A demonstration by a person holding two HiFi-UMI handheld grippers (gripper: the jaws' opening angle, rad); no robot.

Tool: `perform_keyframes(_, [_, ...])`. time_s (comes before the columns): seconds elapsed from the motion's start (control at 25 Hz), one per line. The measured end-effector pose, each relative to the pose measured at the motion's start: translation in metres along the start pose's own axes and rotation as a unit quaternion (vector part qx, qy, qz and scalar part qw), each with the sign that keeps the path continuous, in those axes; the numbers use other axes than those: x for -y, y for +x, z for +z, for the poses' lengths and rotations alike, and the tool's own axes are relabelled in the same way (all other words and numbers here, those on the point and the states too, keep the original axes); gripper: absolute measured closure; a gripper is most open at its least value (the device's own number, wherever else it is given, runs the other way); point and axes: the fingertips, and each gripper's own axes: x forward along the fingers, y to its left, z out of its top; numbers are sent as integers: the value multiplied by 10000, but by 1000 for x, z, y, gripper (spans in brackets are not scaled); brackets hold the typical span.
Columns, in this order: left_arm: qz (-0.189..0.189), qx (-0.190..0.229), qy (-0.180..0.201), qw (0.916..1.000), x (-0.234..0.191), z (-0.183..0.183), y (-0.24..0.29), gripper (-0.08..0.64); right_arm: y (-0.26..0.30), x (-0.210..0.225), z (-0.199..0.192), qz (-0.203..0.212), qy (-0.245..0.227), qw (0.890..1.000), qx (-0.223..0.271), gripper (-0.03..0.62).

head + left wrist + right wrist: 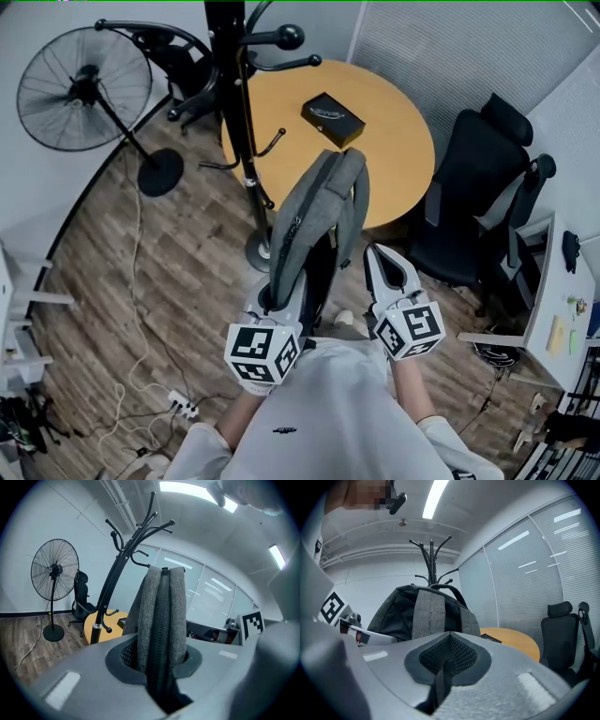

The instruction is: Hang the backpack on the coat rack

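I hold a grey backpack (314, 216) up off the floor between both grippers, just in front of the black coat rack (236, 94). My left gripper (277, 298) is shut on the pack's grey zippered edge (161, 606), which stands upright between the jaws. My right gripper (380, 258) is shut on a thin dark strap (440, 677) that runs down from the pack (426, 611). The rack's curved hooks (140, 536) rise above and behind the pack; in the right gripper view they (432, 555) show over its top handle.
A round wooden table (394, 141) with a black box (333, 119) stands behind the rack. A standing fan (84, 89) is at the left and a black office chair (478, 197) at the right. A power strip (183, 405) and cable lie on the wood floor.
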Motion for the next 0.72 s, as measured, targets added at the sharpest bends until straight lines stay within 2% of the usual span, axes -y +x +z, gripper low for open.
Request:
perform_keyframes(0.16, [-21, 27, 7, 10000, 5, 7, 15, 456, 4, 19, 8, -70, 29, 9999, 90, 591])
perform_keyframes(0.32, [93, 104, 5, 9999, 12, 13, 27, 456, 16, 36, 14, 65, 118, 9997, 185, 591])
perform_keyframes(0.56, [494, 217, 53, 9985, 18, 27, 67, 456, 58, 67, 24, 568, 160, 9981, 186, 591])
perform_keyframes(0.72, [970, 419, -58, 9944, 24, 38, 108, 456, 81, 94, 35, 1182, 238, 9927, 93, 591])
